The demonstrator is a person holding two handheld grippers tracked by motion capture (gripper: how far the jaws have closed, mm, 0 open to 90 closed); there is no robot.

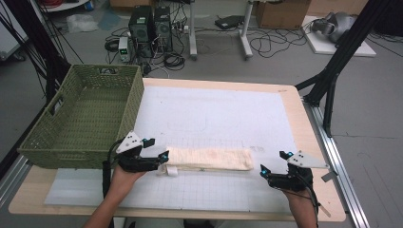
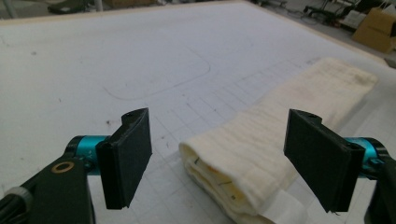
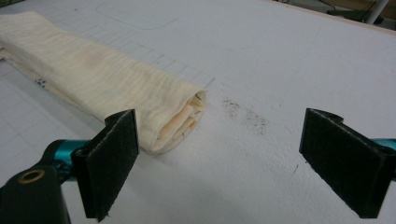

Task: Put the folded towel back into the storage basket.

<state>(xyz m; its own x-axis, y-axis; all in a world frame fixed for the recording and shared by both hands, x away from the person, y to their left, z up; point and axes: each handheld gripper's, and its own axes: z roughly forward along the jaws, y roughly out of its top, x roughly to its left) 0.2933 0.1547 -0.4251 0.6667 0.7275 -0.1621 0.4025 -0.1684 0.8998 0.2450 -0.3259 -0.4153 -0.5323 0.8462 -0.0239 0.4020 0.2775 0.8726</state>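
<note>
Cream folded towel (image 1: 209,159) is laid on the white mat (image 1: 218,114) btwn both grippers. Left gripper (image 2: 219,158) is spread wide round its end, right gripper (image 3: 219,163) wide, nothing held. Pre-grasp prob; closing on the ends is needed next.

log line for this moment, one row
left tongs: open at folded towel end | right tongs: open, off the other end | basket: far left

Folded cream cloth (image 1: 209,159), layered into a long narrow strip, lies flat along the lower centre of the high view, running left to right. Faint brownish staining on its upper face. Left end shows stacked folds and a small white tag (image 2: 280,210), lower right of the left gripper view.
</note>
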